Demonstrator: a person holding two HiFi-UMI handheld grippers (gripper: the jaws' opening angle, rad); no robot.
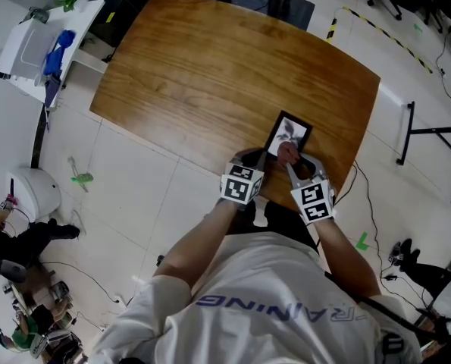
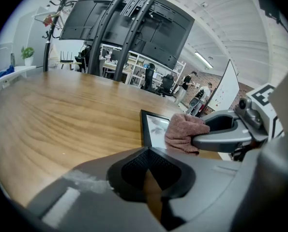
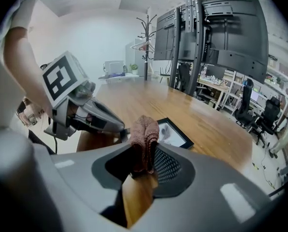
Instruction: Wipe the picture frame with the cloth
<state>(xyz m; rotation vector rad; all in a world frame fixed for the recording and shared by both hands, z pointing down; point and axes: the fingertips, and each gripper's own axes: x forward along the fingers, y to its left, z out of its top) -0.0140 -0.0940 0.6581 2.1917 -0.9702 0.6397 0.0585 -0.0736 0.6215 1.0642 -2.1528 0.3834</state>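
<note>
A black picture frame [image 1: 289, 133] with a pale print lies flat near the front edge of the wooden table [image 1: 210, 74]. My right gripper [image 1: 290, 162] is shut on a bunched pinkish-brown cloth [image 1: 287, 154], which rests on the frame's near end. In the right gripper view the cloth [image 3: 144, 138] stands up between the jaws, with the frame [image 3: 175, 133] just beyond. My left gripper [image 1: 261, 158] is shut at the frame's near left corner; the frame's edge [image 2: 144, 128] runs into its closed jaws. The cloth [image 2: 183, 131] shows beside it.
The table's front edge lies right under both grippers, against the person's body. A white cart [image 1: 36, 44] stands on the floor at far left. A dark screen stand [image 2: 129, 18] rises beyond the table's far side, and a coat rack [image 3: 145, 37] stands further off.
</note>
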